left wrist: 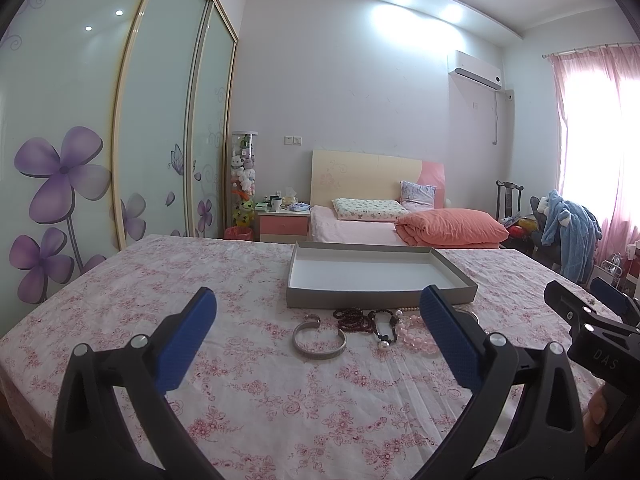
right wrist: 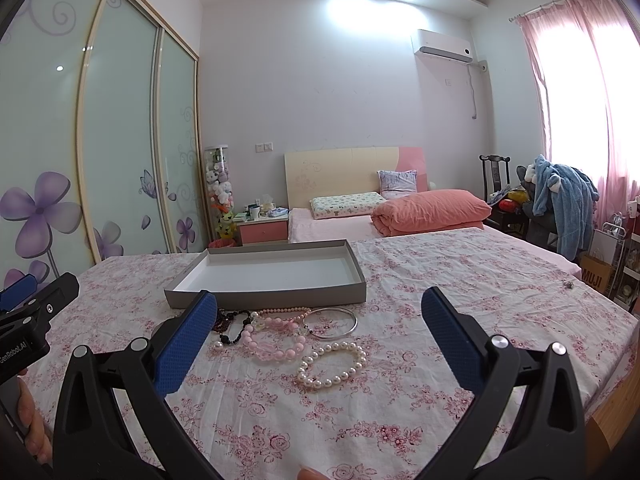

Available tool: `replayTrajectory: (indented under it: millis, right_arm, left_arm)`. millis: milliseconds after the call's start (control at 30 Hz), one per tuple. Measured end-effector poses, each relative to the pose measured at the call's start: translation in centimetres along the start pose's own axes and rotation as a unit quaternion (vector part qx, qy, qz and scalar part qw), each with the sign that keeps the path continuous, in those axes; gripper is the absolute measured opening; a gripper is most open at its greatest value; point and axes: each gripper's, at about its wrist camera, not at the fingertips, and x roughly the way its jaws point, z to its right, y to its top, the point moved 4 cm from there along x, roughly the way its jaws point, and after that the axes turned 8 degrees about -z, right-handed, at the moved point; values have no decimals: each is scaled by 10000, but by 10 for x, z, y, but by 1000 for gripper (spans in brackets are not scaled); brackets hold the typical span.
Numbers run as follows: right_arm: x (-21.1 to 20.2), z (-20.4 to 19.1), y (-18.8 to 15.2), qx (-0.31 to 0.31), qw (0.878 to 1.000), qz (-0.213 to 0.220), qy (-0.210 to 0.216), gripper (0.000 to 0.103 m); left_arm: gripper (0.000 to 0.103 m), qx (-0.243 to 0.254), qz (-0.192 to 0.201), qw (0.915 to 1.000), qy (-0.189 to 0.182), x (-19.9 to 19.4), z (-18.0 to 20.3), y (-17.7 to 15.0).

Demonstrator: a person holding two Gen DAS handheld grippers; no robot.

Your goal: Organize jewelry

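while both tongs hang spread and empty, jewelry waits.
near the shallow grey cardboard tray (right wrist: 272, 295): left gripper (left wrist: 318, 320), right gripper (right wrist: 320, 320), white pearl bracelet (right wrist: 332, 365), silver cuff (left wrist: 319, 340).

Wrinkly floral cotton cloth (right wrist: 420, 280), matt grey cardboard tray (right wrist: 280, 298), shiny metal cuff (left wrist: 318, 340) and bangle (right wrist: 332, 322), glossy pearl bracelet (right wrist: 332, 364), knobbly blue rubbery pads (left wrist: 188, 344).

One grey tray (right wrist: 264, 298), one silver cuff (left wrist: 318, 340), one thin silver bangle (right wrist: 331, 322), one white pearl bracelet (right wrist: 331, 364), two pink bead strands (right wrist: 276, 342) (tangled), some dark beads (left wrist: 356, 320), uncountable.
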Motion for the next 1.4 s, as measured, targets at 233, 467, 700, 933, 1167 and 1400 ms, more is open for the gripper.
replayTrajectory:
  millis: [233,467,700,933,1167,1400]
  right_arm:
    - [0,0,0,1,10000,-4,7,101]
    - [0,0,0,6,10000,0,4,101]
    - [1,0,0,3,10000,2,3,101]
    - [0,0,0,8,10000,-6,2,101]
    - [15,5,-7,112,9990,-420,50,101]
    - [66,23,-21,292,9868,-1591,-128,84]
  left_arm:
    - [99,-4,-2,10000,2,0,0,0]
    - [99,-5,0,10000,0,0,0,0]
    - [99,-8,0,10000,0,0,0,0]
    - [99,-12,-8,10000,-2,0,0,0]
    - [99,-19,-126,9999,33,7,-2,1]
    - [99,-43,-710,9973,168,36,-7,-10]
